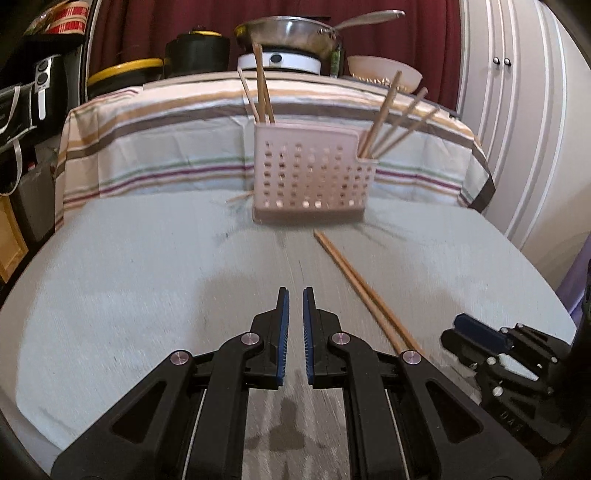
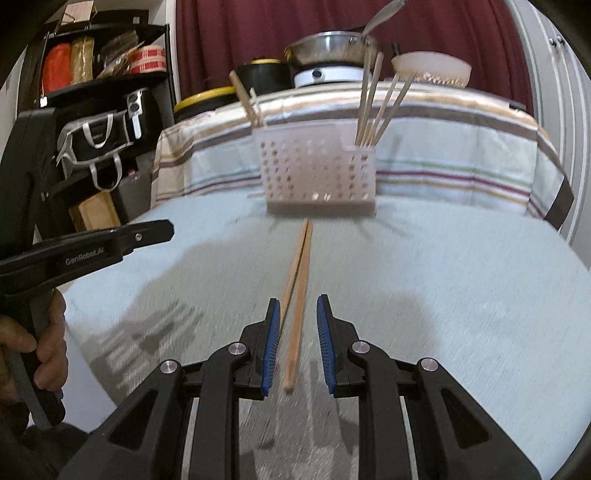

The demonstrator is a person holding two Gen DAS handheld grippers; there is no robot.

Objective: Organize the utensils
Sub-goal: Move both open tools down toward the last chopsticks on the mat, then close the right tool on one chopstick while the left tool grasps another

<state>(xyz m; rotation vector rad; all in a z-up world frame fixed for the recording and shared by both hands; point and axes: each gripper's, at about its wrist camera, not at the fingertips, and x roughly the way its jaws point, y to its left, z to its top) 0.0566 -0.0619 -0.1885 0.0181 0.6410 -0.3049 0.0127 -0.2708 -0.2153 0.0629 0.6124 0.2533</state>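
Two chopsticks (image 2: 297, 295) are lying on the pale cloth (image 2: 461, 314), their near ends sitting between the parted fingers of the right gripper (image 2: 295, 306), which is clasping nothing yet. The left gripper (image 1: 295, 295) is hanging clenched and empty beside it. Farther off, the perforated holder (image 2: 317, 173) is standing with other sticks in it. Closing now may be catching only one stick, since they seem slightly splayed in the blur.

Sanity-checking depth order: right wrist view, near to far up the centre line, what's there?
right gripper → pair of chopsticks on the table → perforated utensil holder → striped cloth → steel pan → red curtain.
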